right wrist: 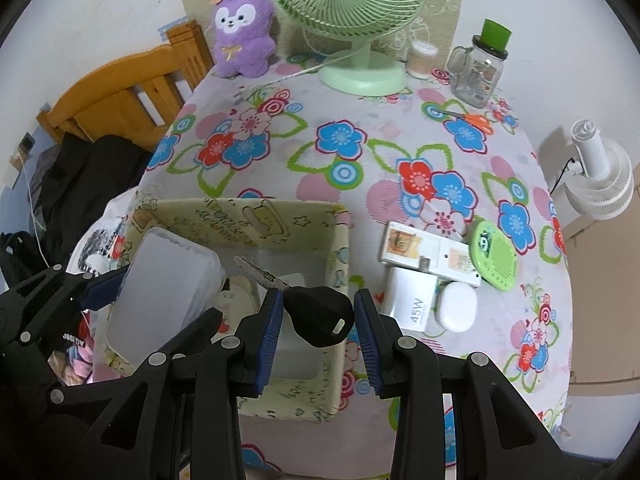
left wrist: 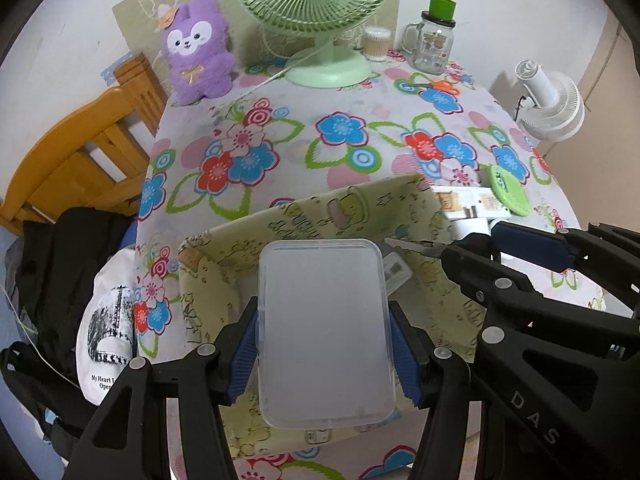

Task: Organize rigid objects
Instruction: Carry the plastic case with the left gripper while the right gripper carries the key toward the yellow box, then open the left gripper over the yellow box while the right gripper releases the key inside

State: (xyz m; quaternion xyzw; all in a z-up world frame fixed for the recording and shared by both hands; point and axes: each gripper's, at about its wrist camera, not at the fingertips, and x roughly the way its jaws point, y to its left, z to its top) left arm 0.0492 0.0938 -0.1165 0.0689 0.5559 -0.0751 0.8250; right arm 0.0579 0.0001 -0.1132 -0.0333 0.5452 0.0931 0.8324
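My left gripper (left wrist: 324, 356) is shut on a clear frosted plastic case (left wrist: 326, 332), pads on its two long sides. It hangs over the open yellow-green fabric box (left wrist: 320, 204) with cartoon print. My right gripper (right wrist: 320, 334) is shut on a key's black head (right wrist: 318, 316). The metal blade (right wrist: 260, 274) points up-left over the same fabric box (right wrist: 248, 216). In the right wrist view the plastic case (right wrist: 160, 296) and left gripper (right wrist: 154, 304) sit at the box's left side. In the left wrist view the right gripper (left wrist: 500, 250) and key blade (left wrist: 412, 246) are at the right.
On the floral tablecloth right of the box lie a white carton (right wrist: 428, 256), a 45W charger box (right wrist: 412, 300), a white earbud case (right wrist: 456, 310) and a green round disc (right wrist: 494, 254). Farther back stand a green fan (right wrist: 360, 72), purple plush (right wrist: 242, 28), glass jar (right wrist: 478, 70) and orange-handled scissors (right wrist: 474, 118).
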